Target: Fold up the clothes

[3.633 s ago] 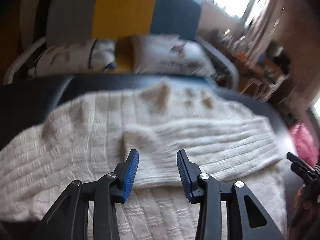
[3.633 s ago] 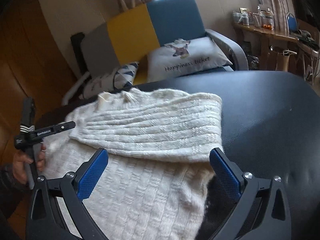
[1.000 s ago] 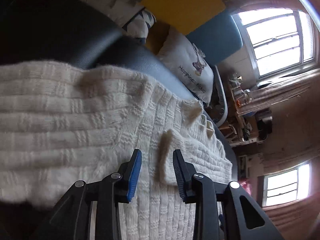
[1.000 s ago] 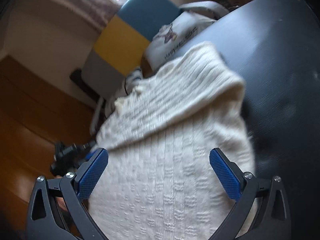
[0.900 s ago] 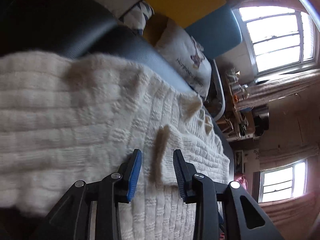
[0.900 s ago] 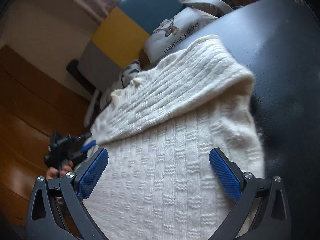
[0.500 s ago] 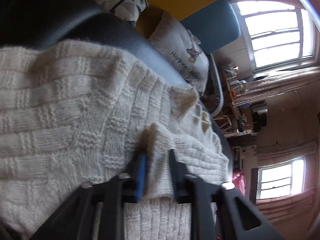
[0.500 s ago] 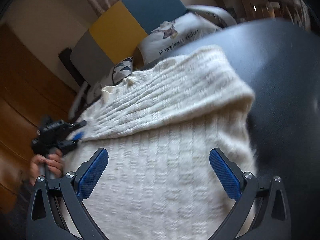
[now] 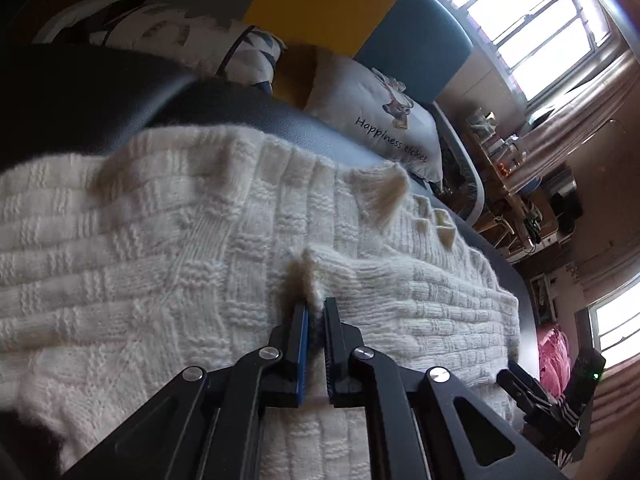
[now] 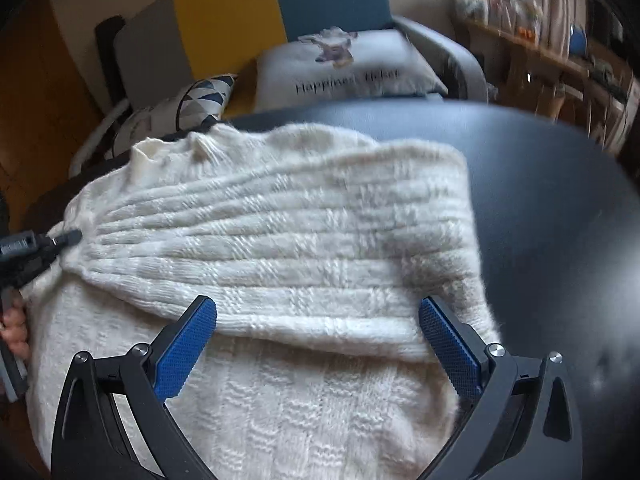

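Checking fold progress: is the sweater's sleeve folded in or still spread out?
Folded in: the sleeve lies across the sweater body, its cuff pinched in the left gripper.

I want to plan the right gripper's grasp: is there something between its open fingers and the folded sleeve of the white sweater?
Nothing visible does. The right gripper is open just above the sleeve's cuff edge on the sweater. The left gripper pinches the sleeve's far end, off to the side.

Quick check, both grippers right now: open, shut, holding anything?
Left gripper: shut on a pinched ridge of the white knit sweater.
Right gripper: open wide over the sweater's folded sleeve, holding nothing.
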A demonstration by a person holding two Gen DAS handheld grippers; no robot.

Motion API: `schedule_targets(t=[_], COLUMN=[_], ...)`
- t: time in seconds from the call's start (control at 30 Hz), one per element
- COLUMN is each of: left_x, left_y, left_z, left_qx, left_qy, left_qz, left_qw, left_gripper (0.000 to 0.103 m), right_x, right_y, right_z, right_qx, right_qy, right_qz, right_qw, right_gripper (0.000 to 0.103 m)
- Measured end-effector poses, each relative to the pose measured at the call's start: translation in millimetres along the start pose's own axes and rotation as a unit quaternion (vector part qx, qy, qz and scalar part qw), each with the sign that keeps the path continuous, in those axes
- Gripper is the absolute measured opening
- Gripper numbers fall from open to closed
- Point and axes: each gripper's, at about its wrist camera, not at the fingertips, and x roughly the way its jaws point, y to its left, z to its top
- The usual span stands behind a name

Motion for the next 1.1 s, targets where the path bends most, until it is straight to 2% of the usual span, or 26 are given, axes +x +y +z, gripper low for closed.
schedule_targets(t=[0.1, 0.23, 0.3, 0.4, 0.47, 0.53, 0.6, 0.67, 0.7, 0.8, 0.9, 1.1], left_x=[-19.2, -44.3, -35.0, 11.7, 42.8, 74.1, 111.0, 140.6, 154.0, 181.9, 195.2, 205.7], left_y=[-16.9, -40.2, -87.3, -149.5, -190.9, -232.0, -255.0, -269.0, -274.9, -282.6, -284.8, -292.2], left_z=[10.8, 25.3, 35.5, 33.1, 31.5, 30.0, 31.1, 32.2, 32.8, 34.9, 37.4, 34.6], left_qx=[0.036, 0.085, 0.171, 0.253, 0.307, 0.358, 0.363, 0.369, 0.373, 0.362, 0.366, 0.36], left_qy=[-0.022, -0.05, -0.019, 0.044, 0.085, 0.126, 0.17, 0.194, 0.203, 0.25, 0.273, 0.324], left_qz=[-0.024, -0.057, -0.101, -0.128, -0.146, -0.163, -0.174, -0.177, -0.177, -0.208, -0.215, -0.249], left_qw=[0.9988, 0.9935, 0.98, 0.9578, 0.9366, 0.9108, 0.8995, 0.8914, 0.8877, 0.8738, 0.8631, 0.8386], left_gripper=[0.015, 0.024, 0.026, 0.027, 0.029, 0.03, 0.031, 0.032, 0.032, 0.034, 0.035, 0.035], right_x=[-22.4, -52.1, -58.8, -68.2, -69.7, -65.9, -61.0, -54.6, -52.4, -49.3, -50.2, -46.2], right_y=[-17.6, -46.2, -51.7, -55.8, -56.2, -59.3, -63.0, -67.1, -67.6, -67.1, -67.8, -76.0], right_z=[-8.5, -26.2, -32.7, -37.7, -35.5, -31.9, -29.8, -28.9, -28.6, -28.4, -29.9, -28.3], right_qx=[0.052, 0.125, 0.138, 0.141, 0.142, 0.153, 0.162, 0.169, 0.167, 0.146, 0.129, 0.137], right_qy=[-0.027, -0.057, -0.058, -0.066, -0.071, -0.074, -0.076, -0.068, -0.063, -0.051, -0.05, -0.056], right_qz=[0.077, 0.169, 0.198, 0.233, 0.241, 0.253, 0.256, 0.248, 0.236, 0.192, 0.183, 0.192], right_qw=[0.995, 0.976, 0.969, 0.96, 0.957, 0.952, 0.95, 0.951, 0.955, 0.969, 0.973, 0.97], right_gripper=[0.103, 0.103, 0.103, 0.103, 0.103, 0.103, 0.103, 0.103, 0.103, 0.103, 0.103, 0.103])
